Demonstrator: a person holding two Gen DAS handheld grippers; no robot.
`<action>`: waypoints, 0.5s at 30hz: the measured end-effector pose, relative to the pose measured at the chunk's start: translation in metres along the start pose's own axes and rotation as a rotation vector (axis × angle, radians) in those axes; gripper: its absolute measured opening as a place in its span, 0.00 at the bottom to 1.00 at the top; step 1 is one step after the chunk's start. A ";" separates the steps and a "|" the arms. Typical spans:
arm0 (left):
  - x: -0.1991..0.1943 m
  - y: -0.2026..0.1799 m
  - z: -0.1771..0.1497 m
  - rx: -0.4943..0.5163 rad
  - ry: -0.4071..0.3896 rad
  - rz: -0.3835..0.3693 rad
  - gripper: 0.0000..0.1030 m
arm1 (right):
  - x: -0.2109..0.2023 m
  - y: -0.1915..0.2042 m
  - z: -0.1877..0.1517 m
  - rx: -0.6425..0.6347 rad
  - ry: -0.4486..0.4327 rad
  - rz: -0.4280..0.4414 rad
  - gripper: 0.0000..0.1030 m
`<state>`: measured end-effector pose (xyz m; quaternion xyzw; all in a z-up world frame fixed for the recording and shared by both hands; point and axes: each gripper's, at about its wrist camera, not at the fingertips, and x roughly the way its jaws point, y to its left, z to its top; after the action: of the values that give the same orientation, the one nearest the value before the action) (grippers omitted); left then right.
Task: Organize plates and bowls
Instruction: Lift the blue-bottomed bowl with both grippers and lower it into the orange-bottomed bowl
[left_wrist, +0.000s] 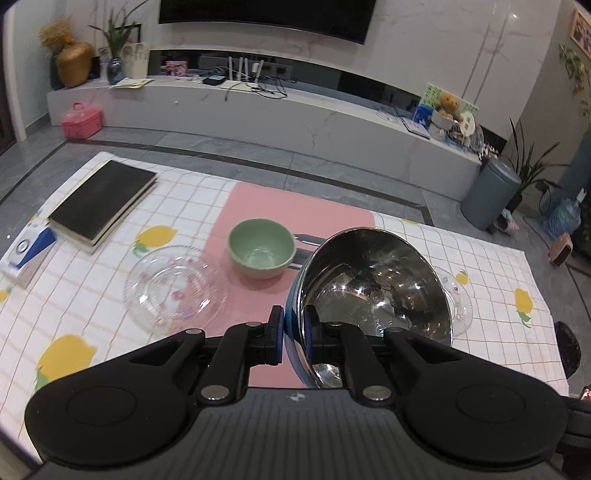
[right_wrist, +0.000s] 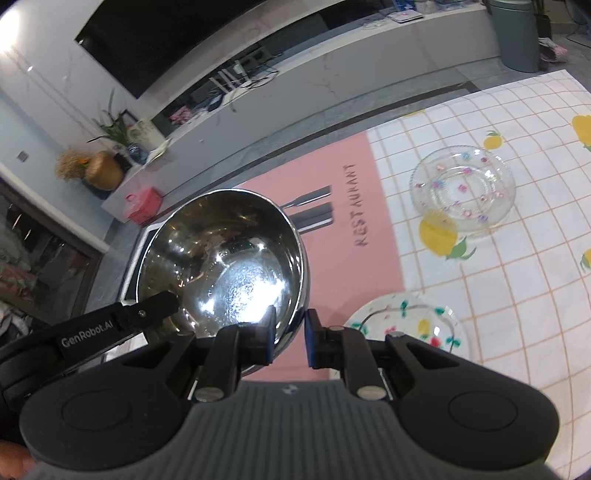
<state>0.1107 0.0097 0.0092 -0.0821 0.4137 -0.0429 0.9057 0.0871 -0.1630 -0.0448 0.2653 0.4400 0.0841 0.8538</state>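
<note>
Left wrist view shows the left tongs (left_wrist: 293, 338) clenched on the near rim of a steel bowl (left_wrist: 373, 280), one pad outside the wall and one inside. The bowl is held clear of the table (left_wrist: 498, 258), tilted so that its mouth faces up and away from these tongs. In the right wrist view the right tongs (right_wrist: 290, 338) grip the same bowl (right_wrist: 229, 258) at another point on its rim, again with one pad inside and one outside; the other tool's finger shows at the rim off to their left. So both hands carry one bowl between them.

Ahead of the left tongs and a little to their left, a green bowl (left_wrist: 261, 248) stands upright on the pink mat (left_wrist: 295, 210), mouth open to the top. That is the relation the next move seems to turn on: the steel bowl hangs just right of the green one and nearer the tongs, so stacking the two would probably mean travelling forward and leftward. A round bowl has no long axis to align, only its tilt to level out.

A clear glass plate (left_wrist: 175, 295) lies left of the left tongs; a second glass plate (right_wrist: 463, 188) sits ahead and right of the right tongs, and a third, with coloured specks (right_wrist: 406, 321), lies just beside them, right.
</note>
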 end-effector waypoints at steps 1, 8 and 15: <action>-0.005 0.003 -0.003 -0.003 -0.004 0.003 0.11 | -0.003 0.003 -0.004 -0.006 0.002 0.010 0.14; -0.033 0.030 -0.027 -0.052 -0.020 0.024 0.11 | -0.014 0.020 -0.032 -0.057 0.032 0.053 0.14; -0.040 0.052 -0.052 -0.059 0.020 0.054 0.11 | -0.012 0.031 -0.063 -0.106 0.098 0.051 0.14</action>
<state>0.0457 0.0607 -0.0035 -0.0972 0.4258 -0.0071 0.8995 0.0331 -0.1171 -0.0496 0.2262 0.4695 0.1419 0.8416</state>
